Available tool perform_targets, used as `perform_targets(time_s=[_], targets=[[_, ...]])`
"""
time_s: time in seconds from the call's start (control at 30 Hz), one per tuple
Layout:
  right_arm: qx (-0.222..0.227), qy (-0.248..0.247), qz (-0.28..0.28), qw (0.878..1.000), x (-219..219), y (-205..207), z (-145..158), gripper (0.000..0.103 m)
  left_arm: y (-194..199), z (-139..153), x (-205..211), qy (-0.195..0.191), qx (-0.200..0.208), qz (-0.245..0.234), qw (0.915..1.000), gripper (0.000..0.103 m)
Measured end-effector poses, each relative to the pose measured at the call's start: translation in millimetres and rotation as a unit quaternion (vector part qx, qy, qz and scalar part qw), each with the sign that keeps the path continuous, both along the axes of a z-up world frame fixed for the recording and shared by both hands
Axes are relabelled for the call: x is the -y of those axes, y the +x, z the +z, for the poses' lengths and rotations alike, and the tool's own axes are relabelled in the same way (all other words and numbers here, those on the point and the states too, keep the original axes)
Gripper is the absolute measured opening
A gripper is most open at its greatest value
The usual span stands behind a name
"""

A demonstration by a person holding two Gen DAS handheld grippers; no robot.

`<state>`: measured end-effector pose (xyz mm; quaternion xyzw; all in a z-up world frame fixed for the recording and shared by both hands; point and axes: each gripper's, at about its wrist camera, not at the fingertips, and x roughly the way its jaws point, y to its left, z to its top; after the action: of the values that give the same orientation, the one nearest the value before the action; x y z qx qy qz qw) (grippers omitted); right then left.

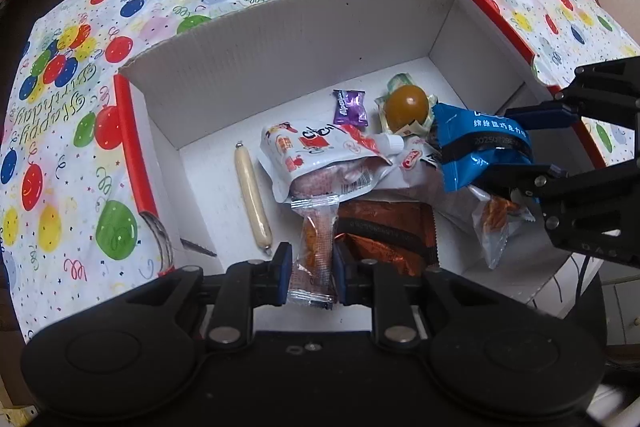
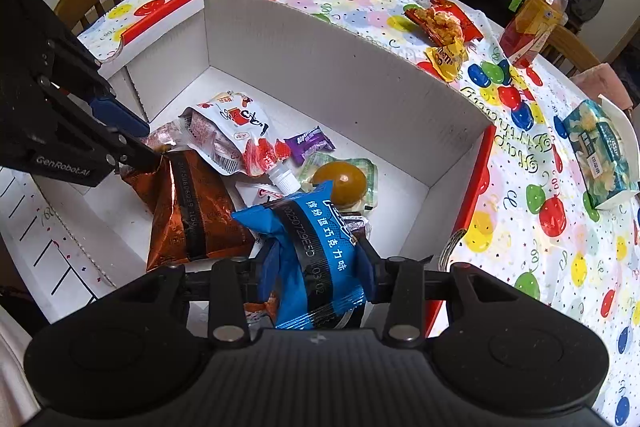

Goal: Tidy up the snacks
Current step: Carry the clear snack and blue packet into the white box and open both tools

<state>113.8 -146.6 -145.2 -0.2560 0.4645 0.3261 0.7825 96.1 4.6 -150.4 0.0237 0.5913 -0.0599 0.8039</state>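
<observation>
A white cardboard box (image 1: 300, 39) with red flaps holds several snacks. My left gripper (image 1: 312, 267) is shut on a clear packet of orange snack (image 1: 316, 235), low over the box's near side. My right gripper (image 2: 318, 263) is shut on a blue chocolate packet (image 2: 312, 227) above the box's right side. In the left wrist view it comes in from the right as the right gripper (image 1: 496, 149), with the blue packet (image 1: 468, 131) in it. The right wrist view shows the left gripper (image 2: 154, 143) over an orange-brown foil bag (image 2: 192, 211).
Inside the box lie a sausage stick (image 1: 252, 195), a white-red spout pouch (image 1: 316, 155), a purple candy (image 1: 350, 107) and a packed brown egg (image 1: 406, 103). On the balloon tablecloth sit a red snack bag (image 2: 442, 21), a yellow m&m's packet (image 2: 444, 59), a juice bottle (image 2: 534, 23) and a blue-green box (image 2: 600, 155).
</observation>
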Motion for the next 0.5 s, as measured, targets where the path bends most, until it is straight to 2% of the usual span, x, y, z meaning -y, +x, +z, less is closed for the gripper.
perform_targets(time_s=[0.17,0.23,0.3,0.43,0.5], targets=[[-0.008,0.013,0.000,1.000,3.5,-0.7,2.7,0.042,0.7,0.8,-1.8,-0.007,-0.003,0.004,1.0000,0.020],[-0.009,0.021,-0.004,1.000,4.8,-0.7,4.9,0.054,0.9,1.4,-2.1,-0.008,-0.004,0.009,0.9999,0.020],[-0.007,0.030,-0.007,0.999,7.0,-1.1,8.4,0.057,1.3,2.8,-2.2,-0.009,-0.002,0.012,0.9999,0.023],[-0.008,0.043,-0.012,0.999,9.7,-0.6,16.4,0.057,-0.2,8.2,-0.4,-0.007,0.009,0.008,0.9999,0.030],[-0.008,0.049,-0.015,0.999,11.1,-0.3,21.2,0.058,-0.9,12.0,-0.1,-0.008,0.015,0.010,0.9998,0.036]])
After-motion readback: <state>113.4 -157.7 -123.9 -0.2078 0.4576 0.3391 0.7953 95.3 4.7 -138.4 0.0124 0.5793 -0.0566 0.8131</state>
